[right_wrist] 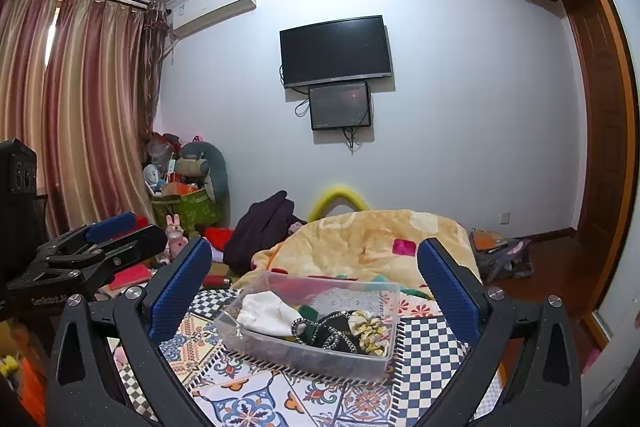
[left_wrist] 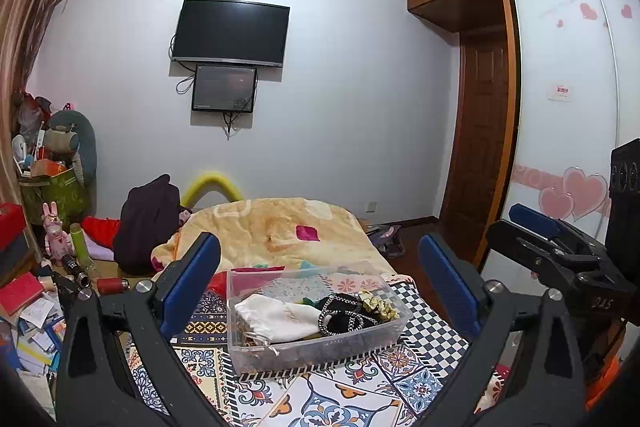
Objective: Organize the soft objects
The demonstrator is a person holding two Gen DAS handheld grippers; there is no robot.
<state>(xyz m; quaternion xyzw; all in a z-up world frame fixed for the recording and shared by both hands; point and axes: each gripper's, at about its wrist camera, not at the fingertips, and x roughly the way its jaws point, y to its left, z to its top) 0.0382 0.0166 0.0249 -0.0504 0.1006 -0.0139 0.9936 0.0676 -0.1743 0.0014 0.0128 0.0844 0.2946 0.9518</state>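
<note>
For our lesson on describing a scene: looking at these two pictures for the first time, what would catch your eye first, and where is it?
The clear plastic box sits on the patterned cloth in front of both open tongs, holding a white pouch, a black chain-trimmed item and a yellow scrunchie. Behind it lies a rumpled yellow blanket, and a dark TV hangs on the far wall.

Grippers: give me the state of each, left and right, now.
Left gripper: open, holding nothing, poised above the clear plastic bin of soft items.
Right gripper: open, holding nothing, over the same bin.
</note>
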